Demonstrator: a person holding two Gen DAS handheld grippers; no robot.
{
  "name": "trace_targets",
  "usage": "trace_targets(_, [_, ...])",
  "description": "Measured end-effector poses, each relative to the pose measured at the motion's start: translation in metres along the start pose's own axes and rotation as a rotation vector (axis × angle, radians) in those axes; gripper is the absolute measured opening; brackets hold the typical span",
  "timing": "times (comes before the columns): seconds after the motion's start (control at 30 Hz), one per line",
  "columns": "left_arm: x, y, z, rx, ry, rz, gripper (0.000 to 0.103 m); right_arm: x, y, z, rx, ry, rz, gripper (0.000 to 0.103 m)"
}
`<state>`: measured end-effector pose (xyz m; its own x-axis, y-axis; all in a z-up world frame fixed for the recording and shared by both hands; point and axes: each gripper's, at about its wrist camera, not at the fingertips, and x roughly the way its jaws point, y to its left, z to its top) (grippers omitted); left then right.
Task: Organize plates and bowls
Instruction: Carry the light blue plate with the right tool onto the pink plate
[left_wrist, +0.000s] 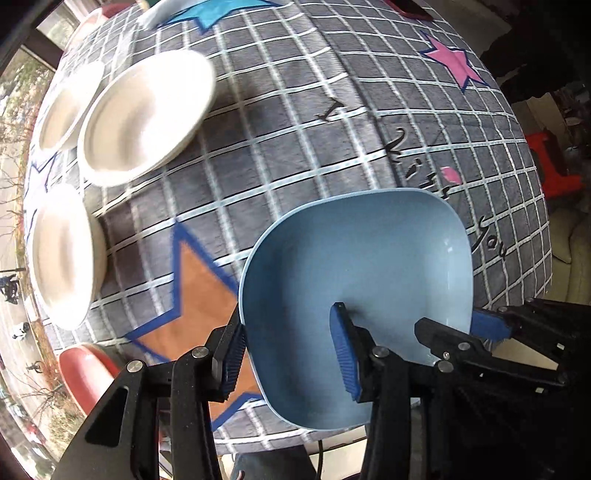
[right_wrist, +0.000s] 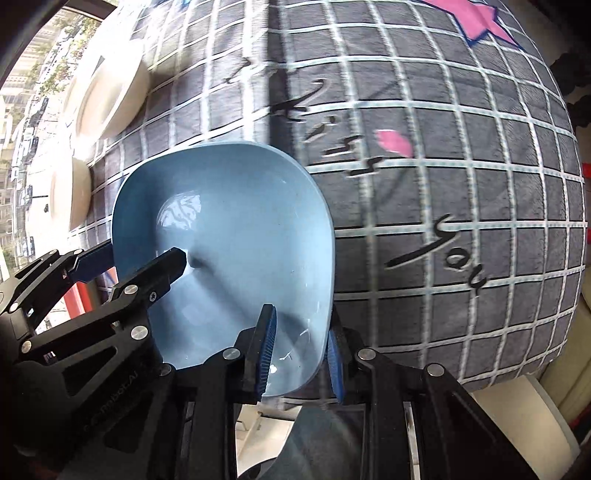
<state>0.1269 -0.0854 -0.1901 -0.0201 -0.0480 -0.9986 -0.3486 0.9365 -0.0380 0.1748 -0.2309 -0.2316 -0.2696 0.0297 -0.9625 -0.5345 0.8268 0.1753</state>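
A light blue, rounded-square bowl (left_wrist: 362, 258) hangs just above the checked tablecloth, held by both grippers. My left gripper (left_wrist: 290, 343) is shut on its left wall, one pad outside the rim and one inside. My right gripper (right_wrist: 301, 326) is shut on the opposite wall in the same way. Each gripper shows in the other's view: the right gripper (left_wrist: 448, 323) at the bowl's right edge, the left gripper (right_wrist: 147, 254) at its left edge. The blue bowl (right_wrist: 229, 236) is empty and glossy. Three white plates (left_wrist: 144, 118) (left_wrist: 70, 107) (left_wrist: 62, 254) lie at the table's left side.
The grey tablecloth (left_wrist: 303, 155) has a white grid, coloured stars and black writing. A red rounded object (left_wrist: 85, 369) sits at the near left table edge. Two white plates (right_wrist: 107, 92) (right_wrist: 70, 199) show in the right wrist view. A window runs along the left.
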Motion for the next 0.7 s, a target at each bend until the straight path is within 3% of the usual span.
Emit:
trace_targets(0.37, [-0.034,0.164,-0.094,-0.223,-0.007,0.031,0.048,0.03,0.224,-0.033,-0.268,0.084,0.036,0.029])
trace_targets(0.47, [-0.037,0.194,-0.118,-0.29,-0.004,0.03,0.048,0.041,0.265,-0.04,-0.333,0.097,0.029,0.029])
trace_targets(0.63, [-0.033,0.225,-0.122,-0.318,-0.004,0.012,0.049,0.069,0.309,-0.034,-0.353,0.124,-0.001,0.029])
trace_targets(0.7, [-0.025,0.226,-0.132,-0.303,0.013,0.016,0.056,0.074,0.32,-0.029,-0.344,0.135,-0.006,0.03])
